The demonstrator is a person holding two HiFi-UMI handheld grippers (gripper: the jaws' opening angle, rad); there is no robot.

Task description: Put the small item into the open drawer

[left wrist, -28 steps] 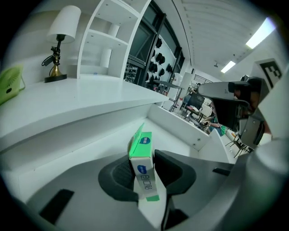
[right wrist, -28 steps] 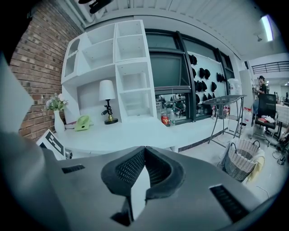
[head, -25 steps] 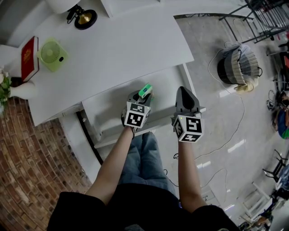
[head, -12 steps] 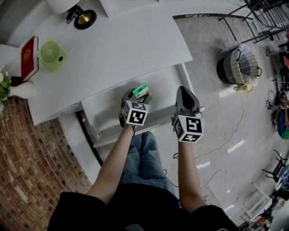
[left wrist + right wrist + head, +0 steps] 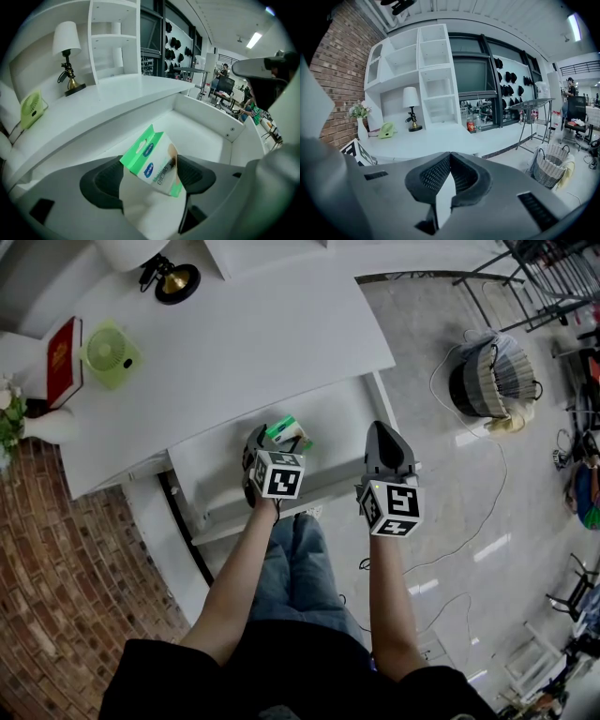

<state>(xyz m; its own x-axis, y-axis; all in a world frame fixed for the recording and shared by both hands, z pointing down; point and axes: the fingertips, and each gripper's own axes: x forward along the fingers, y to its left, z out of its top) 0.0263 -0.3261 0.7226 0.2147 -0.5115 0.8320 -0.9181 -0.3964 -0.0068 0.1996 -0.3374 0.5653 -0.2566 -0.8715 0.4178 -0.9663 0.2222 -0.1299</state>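
Observation:
The small item, a green-and-white packet (image 5: 284, 430) (image 5: 154, 164), sits tilted between the jaws of my left gripper (image 5: 276, 442) (image 5: 149, 177) over the open white drawer (image 5: 339, 423) (image 5: 199, 133). Those jaws are opening and stand wide; the packet leans loosely toward the right pad (image 5: 194, 173) and is not pinched. Whether it rests on the drawer floor I cannot tell. My right gripper (image 5: 384, 430) (image 5: 449, 157) hovers at the drawer's right front corner, shut, with nothing between its tips.
The white desk (image 5: 262, 334) carries a lamp (image 5: 173, 277), a green fan (image 5: 111, 352), a red book (image 5: 62, 362) and a flower vase (image 5: 11, 423). A laundry basket (image 5: 492, 376) and cables lie on the floor to the right.
The left gripper's jaws have spread apart and the gripper has drawn slightly left. The packet has tipped from upright in a tight grip to leaning loose between the jaws. The right gripper has not moved.

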